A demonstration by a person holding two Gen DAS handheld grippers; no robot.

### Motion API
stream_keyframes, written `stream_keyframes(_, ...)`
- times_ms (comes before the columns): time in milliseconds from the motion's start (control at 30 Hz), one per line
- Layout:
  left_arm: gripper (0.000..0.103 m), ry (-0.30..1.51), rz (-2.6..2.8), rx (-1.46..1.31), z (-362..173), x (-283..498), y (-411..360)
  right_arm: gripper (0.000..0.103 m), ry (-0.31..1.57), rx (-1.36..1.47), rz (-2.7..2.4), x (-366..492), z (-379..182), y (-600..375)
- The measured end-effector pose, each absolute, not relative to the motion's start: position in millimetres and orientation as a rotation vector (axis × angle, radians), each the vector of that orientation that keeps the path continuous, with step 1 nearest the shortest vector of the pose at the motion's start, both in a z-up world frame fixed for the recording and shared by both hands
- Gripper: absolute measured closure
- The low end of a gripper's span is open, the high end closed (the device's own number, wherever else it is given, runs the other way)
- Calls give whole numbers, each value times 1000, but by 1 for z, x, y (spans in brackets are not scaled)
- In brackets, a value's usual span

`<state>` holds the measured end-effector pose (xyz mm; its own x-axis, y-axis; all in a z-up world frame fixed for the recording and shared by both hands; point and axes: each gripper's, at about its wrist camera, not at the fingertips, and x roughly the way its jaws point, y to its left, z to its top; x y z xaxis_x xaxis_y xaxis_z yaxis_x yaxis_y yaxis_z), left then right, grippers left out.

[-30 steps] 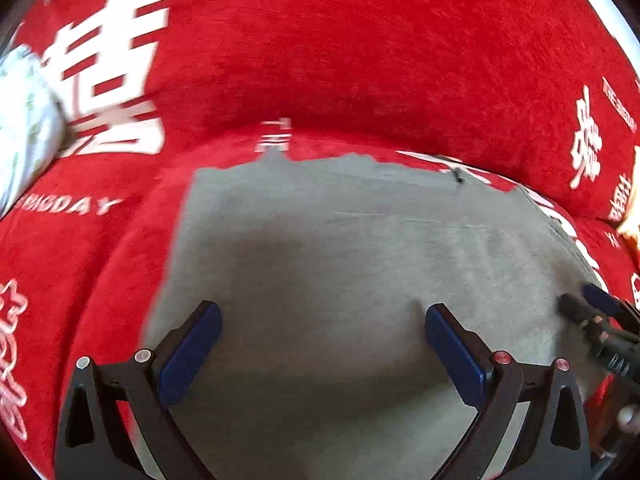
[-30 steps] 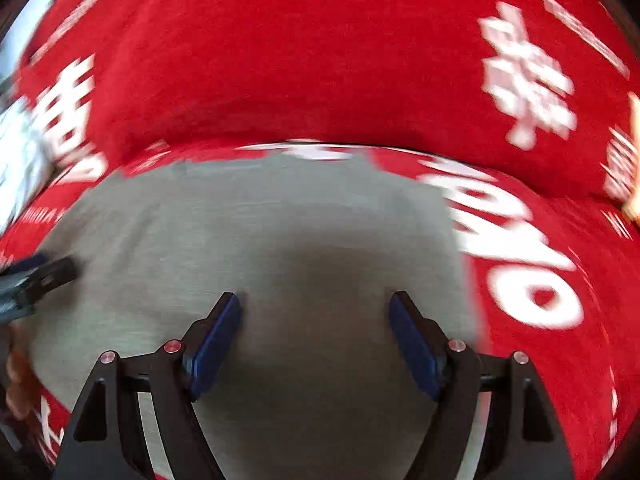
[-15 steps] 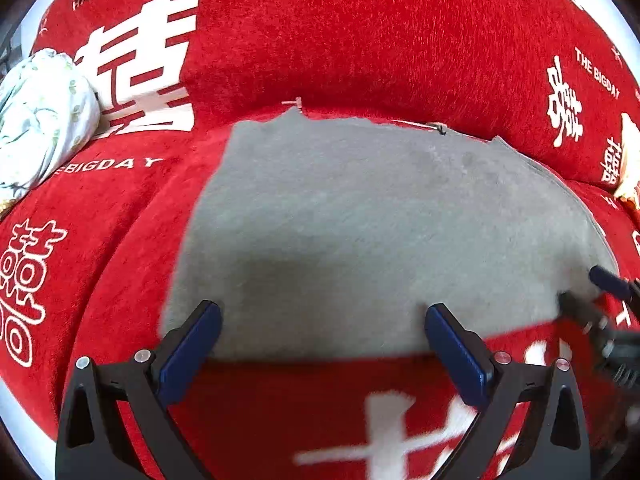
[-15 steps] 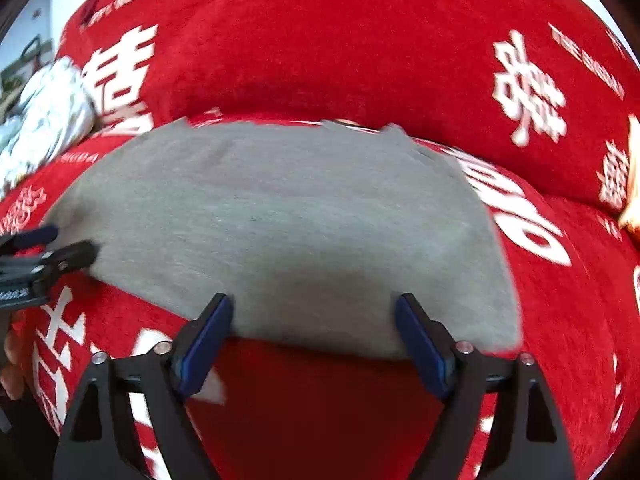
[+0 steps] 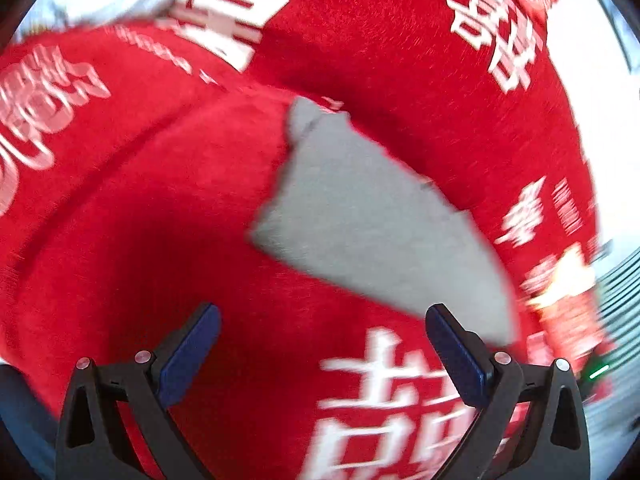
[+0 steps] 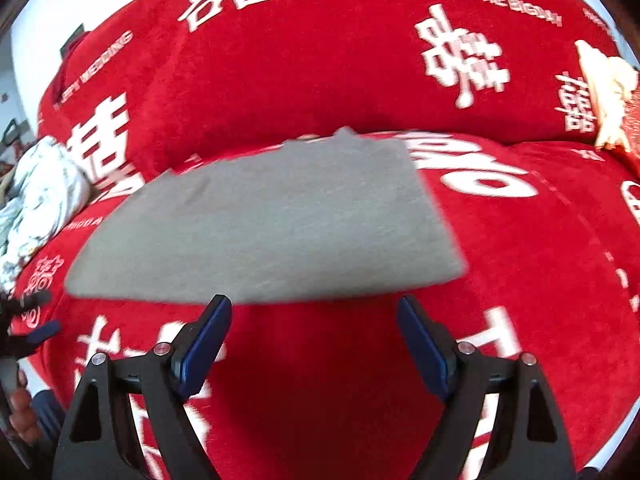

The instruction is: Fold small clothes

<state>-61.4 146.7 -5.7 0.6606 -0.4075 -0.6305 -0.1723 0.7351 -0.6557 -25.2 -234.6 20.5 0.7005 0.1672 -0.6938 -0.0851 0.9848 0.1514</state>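
Now both tools off grey garment (image 6: 264, 224).

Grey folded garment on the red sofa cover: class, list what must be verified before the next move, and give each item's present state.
1. Grey folded cloth garment lies flat on the red printed sofa cover: ok.
2. Left gripper open, nothing between its pads: ok.
3. Right gripper open, clear of the garment: ok.
4. Garment edges aligned: cannot tell, blurred.
5. White patterned bundle lies apart from the garment: ok.
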Motion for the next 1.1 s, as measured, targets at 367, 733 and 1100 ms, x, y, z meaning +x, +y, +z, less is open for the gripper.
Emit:
stream_keyframes(367,65,763,-235,-1032,-27,8,159,16,832,25,176,-30,7,-206)
stream_keyframes(733,90,708,-247,-1041,-47,-6,171,15,846,79,276,52,50,-162)
stream_keyframes(1100,93,654,-270,-953,-46,-15,169,15,1058,-26,448,185,24,18)
